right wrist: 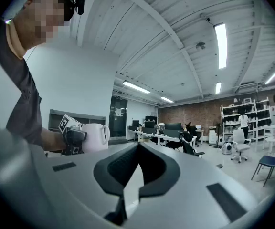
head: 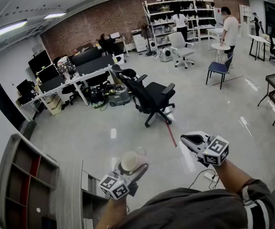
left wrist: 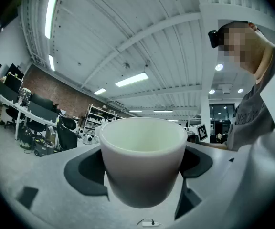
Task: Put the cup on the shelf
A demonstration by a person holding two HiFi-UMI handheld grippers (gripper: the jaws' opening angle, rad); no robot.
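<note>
Left gripper (head: 132,170) clamped around white cup (left wrist: 142,161), upright, mouth upward; right gripper (head: 187,139) empty, jaws together.

Shelf (head: 27,175): lower end cut off by the picture's edge. Cup (head: 130,160): base hidden within left claw (head: 133,168). Distant people (head: 230,27): too small to detail.

Grey open shelf (head: 27,173), lower left, compartments with red dividers; glossy grey floor (head: 209,113) bearing black office chair (head: 149,97), blue chair (head: 218,68) and white power strip (head: 208,176) with cable.
</note>
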